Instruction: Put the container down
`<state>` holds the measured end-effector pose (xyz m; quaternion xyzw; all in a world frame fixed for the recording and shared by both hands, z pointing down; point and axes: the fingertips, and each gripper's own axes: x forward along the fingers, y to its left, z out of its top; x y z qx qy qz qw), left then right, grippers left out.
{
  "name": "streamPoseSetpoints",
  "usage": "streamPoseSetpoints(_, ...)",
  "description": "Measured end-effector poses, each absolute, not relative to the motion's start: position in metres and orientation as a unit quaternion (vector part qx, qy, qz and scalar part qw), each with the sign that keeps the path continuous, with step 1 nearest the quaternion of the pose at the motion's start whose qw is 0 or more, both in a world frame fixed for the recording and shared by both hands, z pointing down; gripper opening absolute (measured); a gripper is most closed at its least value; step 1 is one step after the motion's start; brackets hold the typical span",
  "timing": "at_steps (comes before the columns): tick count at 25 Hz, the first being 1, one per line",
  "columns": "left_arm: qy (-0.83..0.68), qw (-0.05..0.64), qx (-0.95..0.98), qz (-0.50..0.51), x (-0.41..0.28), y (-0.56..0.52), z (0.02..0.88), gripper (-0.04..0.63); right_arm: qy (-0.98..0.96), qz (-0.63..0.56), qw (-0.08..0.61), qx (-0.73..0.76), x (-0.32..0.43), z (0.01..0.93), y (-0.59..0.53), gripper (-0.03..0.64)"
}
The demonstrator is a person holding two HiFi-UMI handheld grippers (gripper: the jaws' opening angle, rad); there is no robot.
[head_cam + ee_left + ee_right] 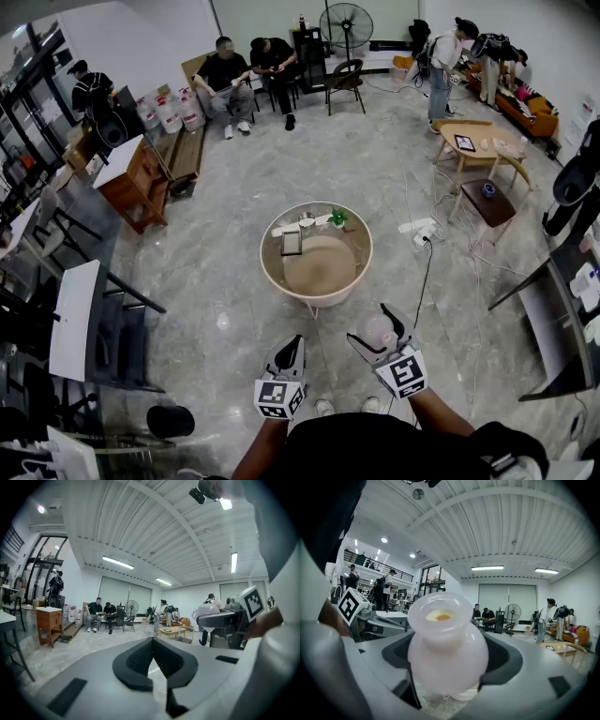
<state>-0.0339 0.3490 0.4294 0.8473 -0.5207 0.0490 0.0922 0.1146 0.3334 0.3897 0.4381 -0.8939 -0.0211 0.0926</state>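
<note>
My right gripper (382,336) is shut on a translucent pinkish-white container (376,330) shaped like a round-bellied vase; its jaws stand wide around the belly. In the right gripper view the container (447,644) fills the middle, mouth facing the camera, with something yellowish inside. It is held in the air over the floor, short of the round table (272,272). My left gripper (292,347) hangs beside it to the left, shut and empty, its pads (140,660) meeting. The left gripper view shows the container (209,614) at the right.
The round table carries a small green plant (338,218), a dark flat frame (292,244) and some white items at its far side. Cables and a power strip (419,228) lie on the floor to the right. Desks flank both sides; people sit at the back.
</note>
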Motion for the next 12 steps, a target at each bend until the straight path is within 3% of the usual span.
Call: streamPoseSetpoints(12, -0.518, 0.1, 0.848, 0.049, -0.054, 0.358, 0.437, -0.002, -0.901, -0.049, 0.096, 0.421, 0.087, 0.385, 0.343, 0.403)
